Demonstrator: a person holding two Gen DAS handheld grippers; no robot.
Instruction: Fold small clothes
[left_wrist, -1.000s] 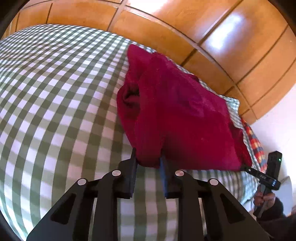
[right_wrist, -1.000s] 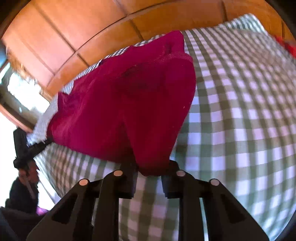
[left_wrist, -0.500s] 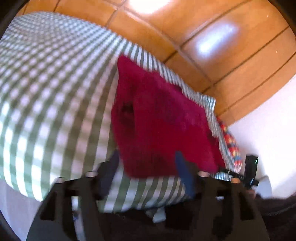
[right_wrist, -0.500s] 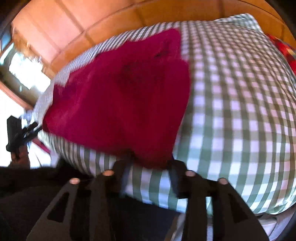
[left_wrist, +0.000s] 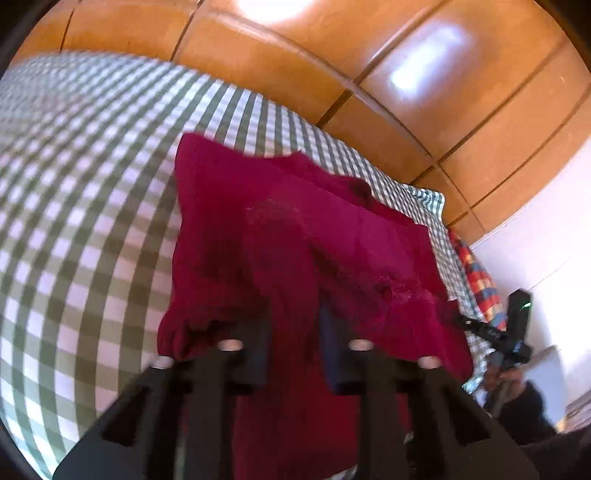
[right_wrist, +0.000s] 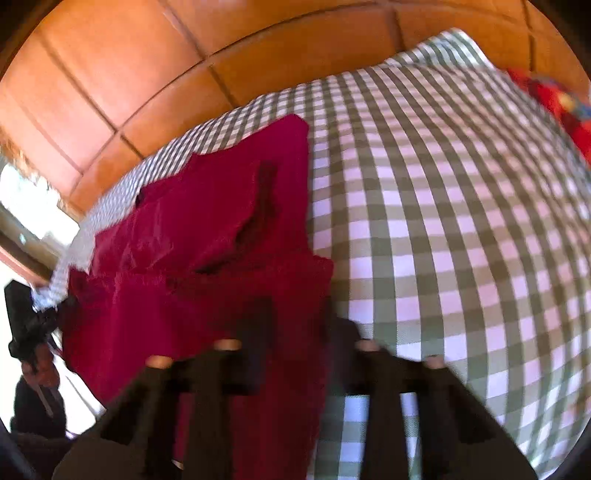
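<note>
A dark red garment (left_wrist: 295, 229) lies on a bed covered in green-and-white checked cloth (left_wrist: 92, 206). Its near hem is raised off the bed and hangs down between the fingers of my left gripper (left_wrist: 295, 347), whose jaws are closing with the cloth pinched between them. In the right wrist view the same garment (right_wrist: 207, 236) runs into my right gripper (right_wrist: 295, 347), whose jaws are also closing on the hem. Each gripper holds one end of the near edge. The right gripper (left_wrist: 513, 332) shows at the far right of the left wrist view, the left gripper (right_wrist: 26, 321) at the far left of the right wrist view.
Wooden panelling (left_wrist: 332, 66) rises behind the bed. A red, blue and yellow plaid cloth (left_wrist: 476, 273) lies at the bed's far corner, with a white wall beyond it. A bright window (right_wrist: 22, 199) is at the left of the right wrist view.
Both grippers let go of the folded edge, opened wide and drew back, then closed on the garment's near hem. The hem now hangs lifted between the fingers.
</note>
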